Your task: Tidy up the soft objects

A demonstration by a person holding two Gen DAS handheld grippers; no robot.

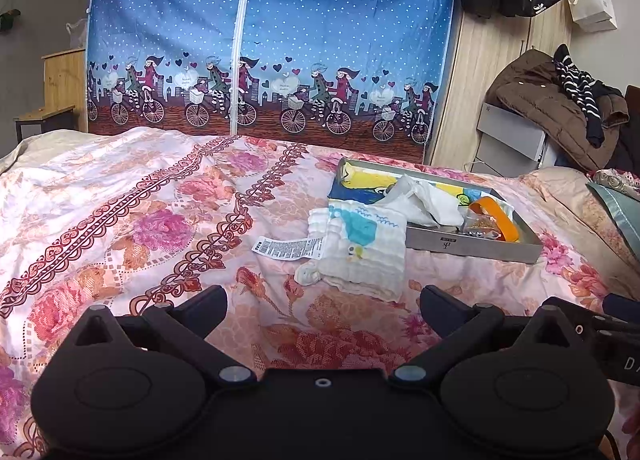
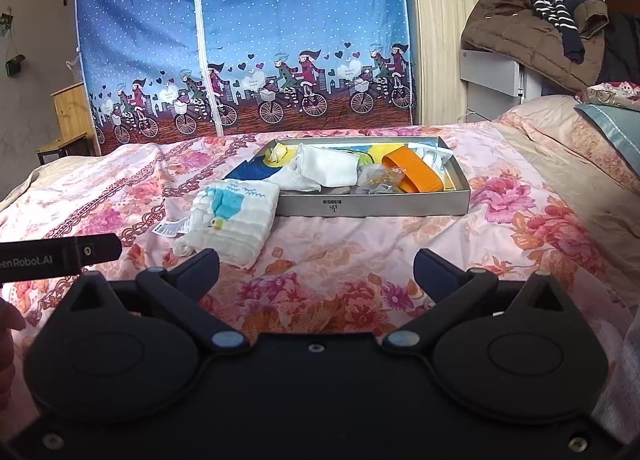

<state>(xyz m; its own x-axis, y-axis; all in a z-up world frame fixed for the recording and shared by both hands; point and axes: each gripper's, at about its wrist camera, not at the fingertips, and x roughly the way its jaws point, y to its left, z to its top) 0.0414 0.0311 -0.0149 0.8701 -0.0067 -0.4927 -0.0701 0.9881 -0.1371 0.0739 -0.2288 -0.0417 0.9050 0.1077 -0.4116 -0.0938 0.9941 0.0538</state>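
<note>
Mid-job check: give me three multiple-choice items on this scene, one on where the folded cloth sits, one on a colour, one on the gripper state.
1. Where is the folded cloth?
A. On the bedspread, left of the tray
B. Inside the tray
C. On the brown jacket

2. What colour is the band in the tray?
A. Green
B. Orange
C. Black

3. How do the left gripper and right gripper stand?
A. Both shut on cloth
B. One open, one shut
C. Both open, holding nothing

Answers: 1 A, the cloth lies on the floral bedspread by the tray's left corner. 2 B, the curved band is bright orange. 3 C, each view shows fingers wide apart with only bedspread between.
</note>
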